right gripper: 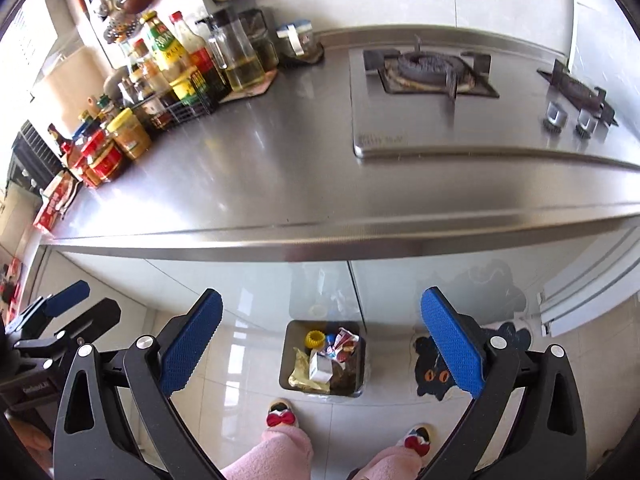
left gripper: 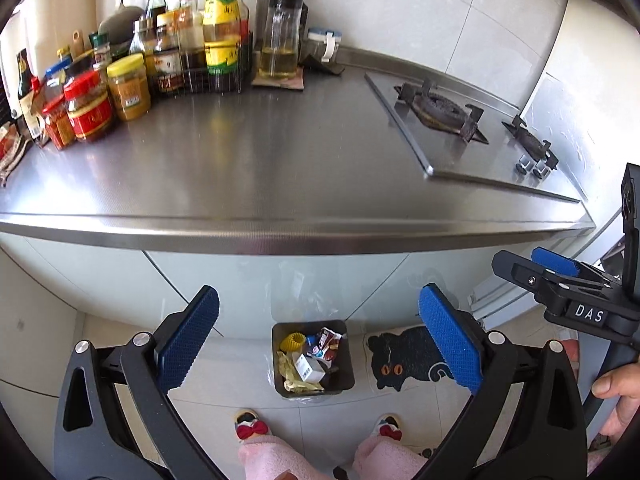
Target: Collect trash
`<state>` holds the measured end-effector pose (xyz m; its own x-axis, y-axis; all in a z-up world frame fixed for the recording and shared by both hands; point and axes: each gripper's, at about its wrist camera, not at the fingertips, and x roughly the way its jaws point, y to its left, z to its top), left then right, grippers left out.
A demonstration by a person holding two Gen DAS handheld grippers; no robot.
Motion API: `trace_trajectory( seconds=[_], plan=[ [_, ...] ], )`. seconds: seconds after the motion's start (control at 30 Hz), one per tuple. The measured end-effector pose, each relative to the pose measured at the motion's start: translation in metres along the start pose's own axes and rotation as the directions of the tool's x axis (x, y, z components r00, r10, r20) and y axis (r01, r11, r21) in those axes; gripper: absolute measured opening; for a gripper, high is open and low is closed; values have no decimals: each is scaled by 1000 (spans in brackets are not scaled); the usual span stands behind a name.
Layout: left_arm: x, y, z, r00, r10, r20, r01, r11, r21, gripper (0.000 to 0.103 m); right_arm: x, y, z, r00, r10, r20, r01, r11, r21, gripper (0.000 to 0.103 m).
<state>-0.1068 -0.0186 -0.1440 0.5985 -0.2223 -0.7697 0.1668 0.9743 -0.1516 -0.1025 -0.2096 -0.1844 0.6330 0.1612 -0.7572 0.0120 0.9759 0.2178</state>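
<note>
Two handheld grippers hover side by side in front of a steel kitchen counter [left gripper: 280,152]. The left gripper [left gripper: 318,336] and right gripper [right gripper: 320,336] both have jaws wide apart, holding nothing. Below, on the floor against the cabinet, a small bin [left gripper: 313,358] holds the trash [left gripper: 306,364]: wrappers and cartons.

The bottle labels [left gripper: 219,20] are too small to be read, and the cat mat [left gripper: 404,360] is partly hidden by a gripper finger.
</note>
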Motion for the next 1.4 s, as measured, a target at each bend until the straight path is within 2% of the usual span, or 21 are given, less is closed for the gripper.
trace_trajectory(
  seconds=[0.13,0.33,0.7,0.93,1.4],
  plan=[
    [-36,-8,22,997,26,69,-26,1000,8,95,-37,7,13,997,-40,73,43,998,-39,100],
    [-78,-14,43,983,65,173,-68,998,12,95,-79,14,29,984,-98,148,105,994,-40,100],
    [-132,-16,70,944,106,312,-108,994,-10,95,-140,40,53,928,-128,349,163,984,-72,100],
    [-142,-19,76,931,102,350,-106,994,-8,95,-152,45,59,916,-124,381,162,984,-68,100],
    [-135,-20,84,932,93,351,-101,995,4,95,-156,43,64,910,-142,390,166,986,-27,100]
  ],
)
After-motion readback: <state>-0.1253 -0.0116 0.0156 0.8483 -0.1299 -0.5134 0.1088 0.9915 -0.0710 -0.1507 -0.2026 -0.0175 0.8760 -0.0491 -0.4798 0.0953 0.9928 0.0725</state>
